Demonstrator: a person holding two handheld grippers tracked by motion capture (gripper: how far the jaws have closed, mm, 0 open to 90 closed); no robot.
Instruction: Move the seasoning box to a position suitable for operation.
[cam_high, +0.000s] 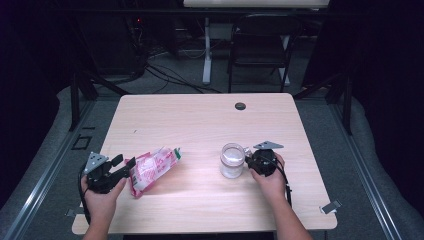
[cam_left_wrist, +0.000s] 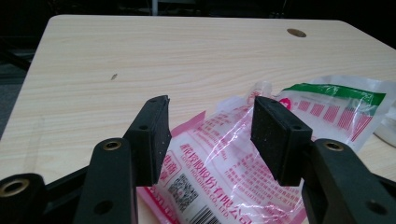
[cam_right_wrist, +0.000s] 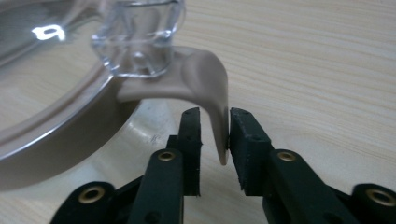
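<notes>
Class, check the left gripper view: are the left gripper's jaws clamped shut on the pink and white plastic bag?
No: the left gripper stands with jaws wide apart, and the pink and white plastic bag lies on the table below them, unpinched.

The pink plastic bag (cam_left_wrist: 219, 163) bears Chinese print, seemingly unreadable, a QR code and barcode.

Pink-and-white plastic pouch (cam_high: 150, 170): it lies flat and crinkled on the worktop before my left hand, its long axis slanting away to the right. The film is glossy, printed with red characters, a QR code and a barcode near my end, and a green band crosses its far end. The printed near end lies between and beyond my left tongs.

Clear jar (cam_high: 232, 160): it stands upright on the worktop, right of the pouch and well apart from it. It has a transparent lid with a moulded clear knob. A beige tab (cam_right_wrist: 205, 88) curves down from its rim.
</notes>
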